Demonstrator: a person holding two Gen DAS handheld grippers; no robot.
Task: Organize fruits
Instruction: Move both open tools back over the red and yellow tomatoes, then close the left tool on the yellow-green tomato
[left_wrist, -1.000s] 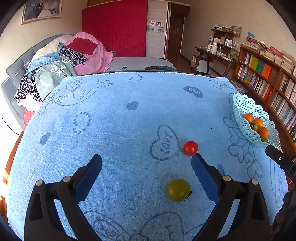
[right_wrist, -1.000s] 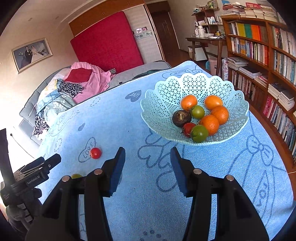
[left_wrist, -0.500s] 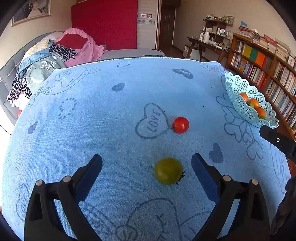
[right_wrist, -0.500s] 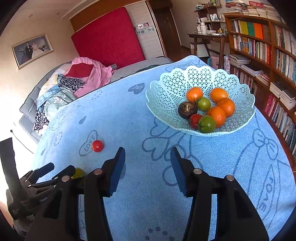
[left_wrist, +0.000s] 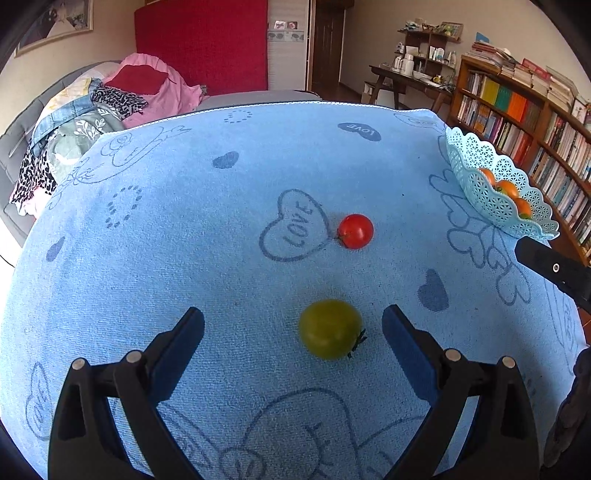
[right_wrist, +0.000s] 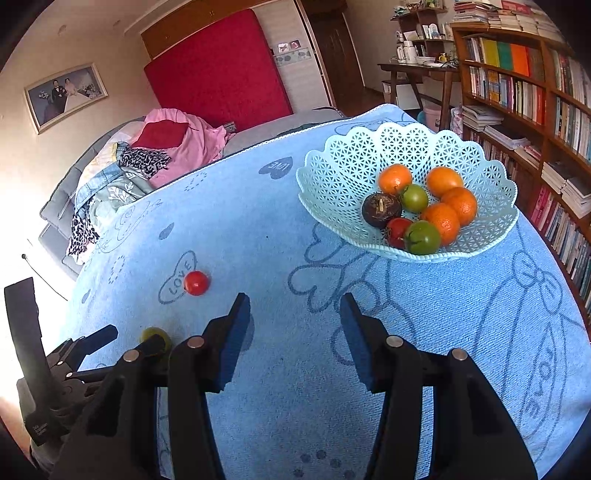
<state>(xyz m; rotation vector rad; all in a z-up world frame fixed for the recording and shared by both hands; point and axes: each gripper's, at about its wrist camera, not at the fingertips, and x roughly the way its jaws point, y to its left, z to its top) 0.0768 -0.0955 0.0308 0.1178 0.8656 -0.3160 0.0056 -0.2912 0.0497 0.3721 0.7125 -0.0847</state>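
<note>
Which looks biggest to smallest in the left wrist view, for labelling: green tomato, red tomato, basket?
1. Basket, though partly cut off.
2. Green tomato, nearer the camera, so its true size is unsure.
3. Red tomato.

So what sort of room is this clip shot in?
Probably a lived-in home bedroom or study: a grey bed piled with clothes, a tall wooden bookshelf packed with books and a framed wedding portrait on the wall. Work happens on a blue printed towel-covered surface.
</note>
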